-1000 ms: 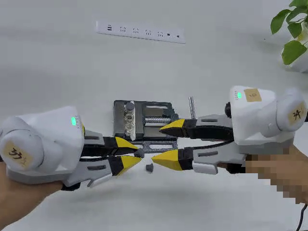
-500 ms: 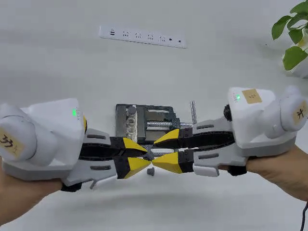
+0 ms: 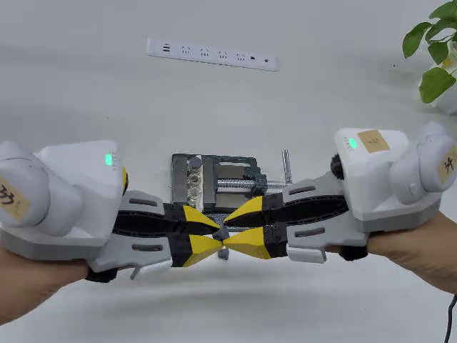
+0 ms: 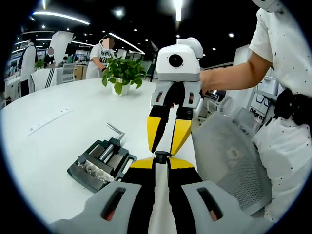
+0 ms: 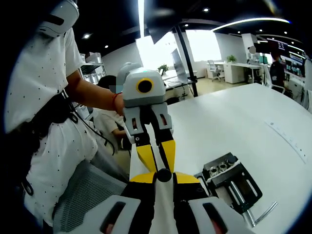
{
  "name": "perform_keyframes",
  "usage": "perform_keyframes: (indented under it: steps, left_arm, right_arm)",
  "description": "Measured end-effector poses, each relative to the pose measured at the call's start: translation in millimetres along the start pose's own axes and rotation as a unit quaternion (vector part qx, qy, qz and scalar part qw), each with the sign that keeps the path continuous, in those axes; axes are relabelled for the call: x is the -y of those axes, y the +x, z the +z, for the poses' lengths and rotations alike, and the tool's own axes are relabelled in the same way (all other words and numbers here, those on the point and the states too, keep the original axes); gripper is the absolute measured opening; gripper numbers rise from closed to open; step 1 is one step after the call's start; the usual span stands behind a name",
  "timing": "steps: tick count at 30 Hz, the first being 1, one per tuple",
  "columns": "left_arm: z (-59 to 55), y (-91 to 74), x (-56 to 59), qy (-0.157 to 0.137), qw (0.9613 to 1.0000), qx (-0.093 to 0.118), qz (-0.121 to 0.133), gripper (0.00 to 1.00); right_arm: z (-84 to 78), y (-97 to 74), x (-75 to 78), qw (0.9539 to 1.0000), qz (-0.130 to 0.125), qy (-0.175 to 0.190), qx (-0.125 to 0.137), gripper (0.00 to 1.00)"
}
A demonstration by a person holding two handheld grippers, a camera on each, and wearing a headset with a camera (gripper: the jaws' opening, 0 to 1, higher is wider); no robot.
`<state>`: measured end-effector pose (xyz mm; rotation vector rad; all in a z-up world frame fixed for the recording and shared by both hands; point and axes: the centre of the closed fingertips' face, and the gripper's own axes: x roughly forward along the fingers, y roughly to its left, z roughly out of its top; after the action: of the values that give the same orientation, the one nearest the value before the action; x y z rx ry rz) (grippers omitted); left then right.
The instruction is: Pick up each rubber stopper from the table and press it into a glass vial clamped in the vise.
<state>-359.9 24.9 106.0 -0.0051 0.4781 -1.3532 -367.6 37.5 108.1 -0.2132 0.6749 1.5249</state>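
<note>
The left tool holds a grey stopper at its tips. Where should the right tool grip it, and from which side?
Grip the stopper on its free end, coming head-on from the side opposite the left tool, whose tips cover the other end. The right tool looks set so, tip to tip.

Both grippers level, meeting tip to tip at centre. Left gripper (image 3: 219, 234) reaches in from the left, and I read its jaws as pinched on the small grey stopper (image 3: 223, 232). Right gripper (image 3: 226, 232) faces it, jaws narrowed around the same stopper; grip unclear to me. Left hand (image 3: 28, 286) and right hand (image 3: 421, 254) wrap the gripper bodies, set wide apart.
</note>
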Motion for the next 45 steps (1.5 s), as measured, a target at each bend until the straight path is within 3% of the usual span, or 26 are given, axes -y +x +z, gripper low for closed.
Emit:
perform_keyframes:
  steps: [25, 38, 45]
  left_arm:
    - [3.9, -3.1, 5.5, -0.010, 0.9997, 0.003, -0.022, 0.06]
    - [4.8, -10.0, 12.7, -0.039, 0.9971, 0.013, -0.065, 0.05]
    - [5.5, -11.7, 10.7, -0.032, 0.9977, 0.019, -0.056, 0.06]
  right_arm:
    - [2.9, -1.5, -4.8, 0.9998, 0.018, 0.009, 0.002, 0.05]
    - [8.1, -0.7, -14.3, 0.9986, 0.047, 0.024, 0.010, 0.05]
    - [10.6, -0.1, -11.7, 0.9990, 0.040, 0.019, 0.009, 0.05]
